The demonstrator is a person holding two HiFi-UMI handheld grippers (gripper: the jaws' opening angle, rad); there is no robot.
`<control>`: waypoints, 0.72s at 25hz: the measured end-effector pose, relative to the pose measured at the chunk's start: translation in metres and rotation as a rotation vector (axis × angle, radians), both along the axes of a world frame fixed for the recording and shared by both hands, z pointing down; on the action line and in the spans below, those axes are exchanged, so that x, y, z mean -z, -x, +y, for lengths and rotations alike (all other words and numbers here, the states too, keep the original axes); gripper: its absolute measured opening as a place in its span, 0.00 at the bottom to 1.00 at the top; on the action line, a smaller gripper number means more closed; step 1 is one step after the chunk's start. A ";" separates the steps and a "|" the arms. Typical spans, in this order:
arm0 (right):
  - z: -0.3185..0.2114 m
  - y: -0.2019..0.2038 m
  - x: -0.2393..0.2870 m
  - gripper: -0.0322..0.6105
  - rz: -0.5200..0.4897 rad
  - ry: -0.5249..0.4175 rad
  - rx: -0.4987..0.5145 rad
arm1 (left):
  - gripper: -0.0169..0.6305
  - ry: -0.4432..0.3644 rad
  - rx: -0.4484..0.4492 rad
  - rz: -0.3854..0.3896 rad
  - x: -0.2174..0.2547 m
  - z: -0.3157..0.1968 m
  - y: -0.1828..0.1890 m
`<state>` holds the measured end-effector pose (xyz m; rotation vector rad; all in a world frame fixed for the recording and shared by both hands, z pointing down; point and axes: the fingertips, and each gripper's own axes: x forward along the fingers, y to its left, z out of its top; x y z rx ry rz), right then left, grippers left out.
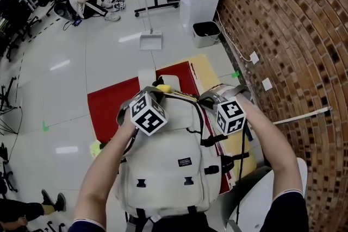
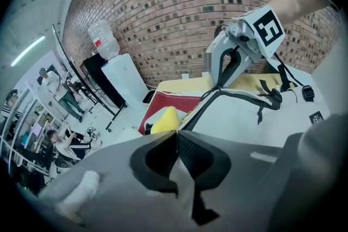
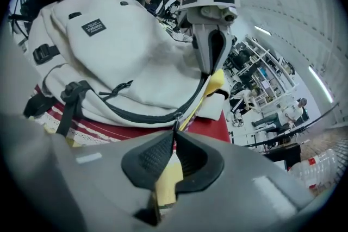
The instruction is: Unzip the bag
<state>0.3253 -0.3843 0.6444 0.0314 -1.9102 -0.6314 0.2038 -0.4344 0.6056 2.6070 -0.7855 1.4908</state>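
While one white backpack (image 1: 174,171) lies front-up, the left gripper (image 2: 176,133) clamps its top, the right gripper (image 3: 174,134) one zipper pull (image 3: 175,122).

Brick wall (image 1: 283,19), pale, seemingly polished floor (image 1: 65,51)

Off-white backpack (image 1: 174,171), black straps and dark zip, lying front-up on a red mat (image 1: 111,106)
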 end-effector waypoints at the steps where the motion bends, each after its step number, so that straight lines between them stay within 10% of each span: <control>1: 0.003 -0.002 0.001 0.08 0.019 -0.016 0.012 | 0.05 -0.003 0.003 0.000 0.000 0.000 0.000; 18: 0.101 -0.032 -0.020 0.09 0.140 0.077 -0.050 | 0.04 -0.034 0.087 0.071 0.008 -0.009 0.008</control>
